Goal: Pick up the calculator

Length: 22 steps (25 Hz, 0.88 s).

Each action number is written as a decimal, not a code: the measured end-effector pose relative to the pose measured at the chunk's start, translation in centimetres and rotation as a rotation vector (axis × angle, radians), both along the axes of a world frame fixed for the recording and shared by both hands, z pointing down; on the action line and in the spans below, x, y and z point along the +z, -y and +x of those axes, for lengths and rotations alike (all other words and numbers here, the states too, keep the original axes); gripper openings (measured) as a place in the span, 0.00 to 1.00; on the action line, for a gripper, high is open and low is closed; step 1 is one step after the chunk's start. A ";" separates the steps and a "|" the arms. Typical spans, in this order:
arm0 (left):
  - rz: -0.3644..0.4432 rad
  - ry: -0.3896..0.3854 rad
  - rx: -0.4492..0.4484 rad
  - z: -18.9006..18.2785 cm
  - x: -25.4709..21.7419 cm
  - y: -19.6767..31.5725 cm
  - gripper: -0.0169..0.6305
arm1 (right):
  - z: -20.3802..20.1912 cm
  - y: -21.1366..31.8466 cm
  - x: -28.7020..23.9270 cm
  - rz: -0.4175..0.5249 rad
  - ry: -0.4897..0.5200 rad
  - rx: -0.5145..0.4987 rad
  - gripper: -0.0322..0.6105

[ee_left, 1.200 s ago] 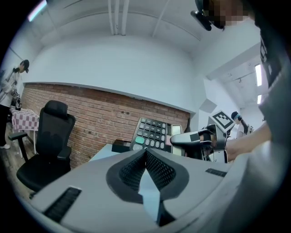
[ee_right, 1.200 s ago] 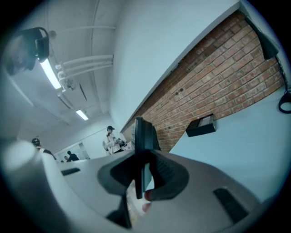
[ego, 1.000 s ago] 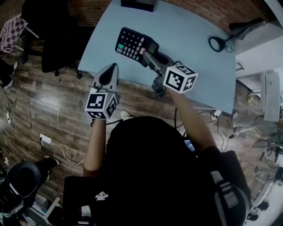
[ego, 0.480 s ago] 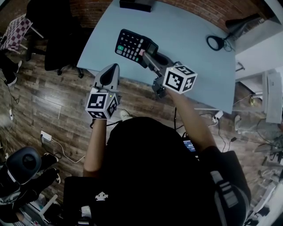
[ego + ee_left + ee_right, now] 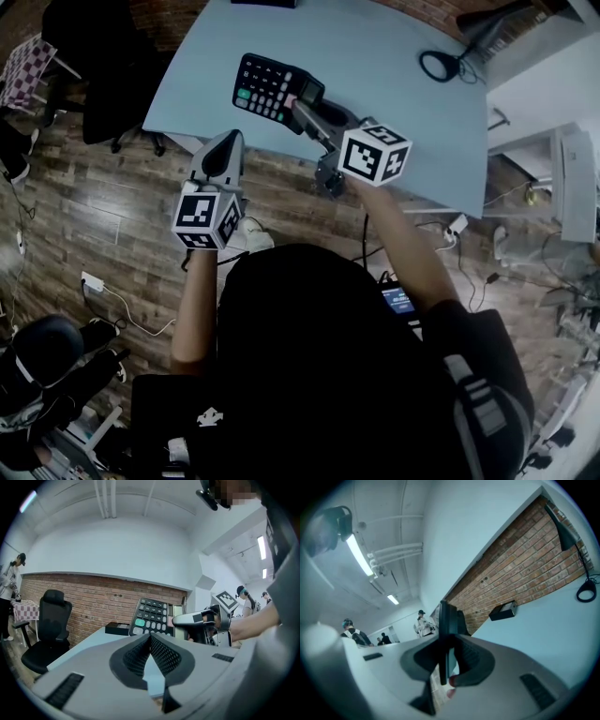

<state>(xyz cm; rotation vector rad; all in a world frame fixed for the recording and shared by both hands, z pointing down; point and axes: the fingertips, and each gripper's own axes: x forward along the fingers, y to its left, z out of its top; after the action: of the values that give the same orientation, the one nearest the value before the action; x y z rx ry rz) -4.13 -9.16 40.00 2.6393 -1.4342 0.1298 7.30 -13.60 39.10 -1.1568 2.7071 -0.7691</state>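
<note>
The jaws of the right gripper point(image 5: 446, 651) are clamped on the display end of the black keypad calculator point(image 5: 270, 89), which is tipped on edge over the pale blue table point(image 5: 394, 112), long axis pointed at its left edge. The jaws of the left gripper point(image 5: 150, 641) are pressed together, empty. A black box point(image 5: 117, 628) is set at the far edge, before a brick wall point(image 5: 93, 597).

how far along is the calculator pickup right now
Done: the right claw is shut on one edge of the calculator. In hand: the lift. In the left gripper view the calculator stands tilted up, apparently off the table. Left: probably only raising it well clear. The left claw is shut and empty, near the table's front edge.
</note>
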 end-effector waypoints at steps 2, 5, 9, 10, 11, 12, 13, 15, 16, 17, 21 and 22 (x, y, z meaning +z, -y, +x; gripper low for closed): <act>-0.018 0.004 0.001 0.3 0.1 -0.8 0.04 | 0.3 -0.6 -0.2 0.002 -0.001 -0.004 0.17; 0.005 0.004 -0.005 1.0 -0.1 -2.2 0.04 | 1.4 -1.9 -0.1 -0.001 0.005 -0.002 0.17; -0.007 0.005 0.000 0.3 -0.4 -1.4 0.04 | 0.8 -1.0 -0.3 -0.009 -0.006 0.002 0.17; -0.017 0.007 0.001 0.6 -0.3 -1.9 0.04 | 1.1 -1.4 -0.4 -0.007 -0.006 0.000 0.17; -0.019 0.009 0.001 1.3 -0.2 -2.8 0.04 | 1.8 -2.2 -0.3 -0.003 -0.005 -0.001 0.17; -0.016 0.011 0.003 2.1 -0.2 -3.7 0.04 | 2.5 -3.2 -0.2 0.002 -0.002 -0.001 0.17; -0.011 0.013 0.006 2.8 -0.1 -4.5 0.04 | 3.2 -3.9 -0.2 0.007 0.001 0.001 0.17; -0.009 0.015 0.011 3.6 0.1 -5.4 0.04 | 4.0 -4.7 -0.2 0.011 0.006 0.009 0.17; -0.011 0.016 0.013 3.8 0.2 -5.6 0.04 | 4.2 -4.8 -0.3 0.011 0.009 0.013 0.17; -0.011 0.016 0.014 3.9 0.2 -5.7 0.04 | 4.4 -4.8 -0.3 0.010 0.013 0.016 0.17; -0.008 0.022 0.016 4.5 0.1 -6.7 0.04 | 5.1 -5.5 -0.6 0.014 0.021 0.012 0.17; -0.005 0.024 0.015 4.7 0.1 -7.1 0.04 | 5.2 -5.9 -0.7 0.017 0.021 0.008 0.17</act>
<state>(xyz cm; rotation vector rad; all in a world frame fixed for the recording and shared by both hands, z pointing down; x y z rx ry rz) 0.53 -2.01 40.15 2.6540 -1.4189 0.1673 12.46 -7.65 38.41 -1.1492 2.6849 -0.7509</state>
